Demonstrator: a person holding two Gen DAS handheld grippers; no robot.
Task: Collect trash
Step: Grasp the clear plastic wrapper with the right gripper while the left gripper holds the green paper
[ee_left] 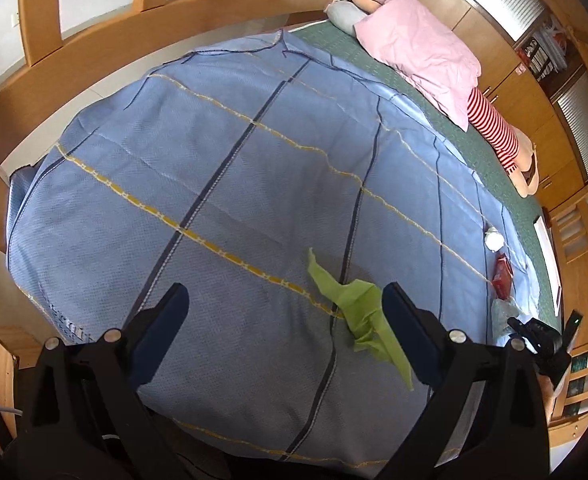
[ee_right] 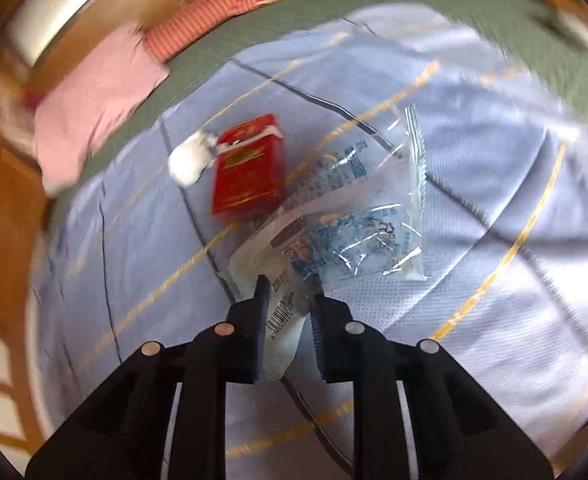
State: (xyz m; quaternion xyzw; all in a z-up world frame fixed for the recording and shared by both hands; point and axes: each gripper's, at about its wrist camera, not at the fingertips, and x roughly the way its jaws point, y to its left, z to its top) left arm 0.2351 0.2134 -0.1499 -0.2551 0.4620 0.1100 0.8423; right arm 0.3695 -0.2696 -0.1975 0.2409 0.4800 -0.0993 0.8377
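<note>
The clear plastic wrapper (ee_right: 333, 216) sits pinched between my right gripper (ee_right: 288, 304) jaws, over the blue blanket (ee_right: 473, 152). My left gripper (ee_left: 284, 304) is wide open, with green paper (ee_left: 361, 312) beside its right finger.

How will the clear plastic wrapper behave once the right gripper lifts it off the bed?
Likely floppy: the clear plastic wrapper is thin, crinkled film, pinched only at one end by the right gripper, so the rest should droop. Probably very light. Its glossy surface suggests that it could slip.
</note>
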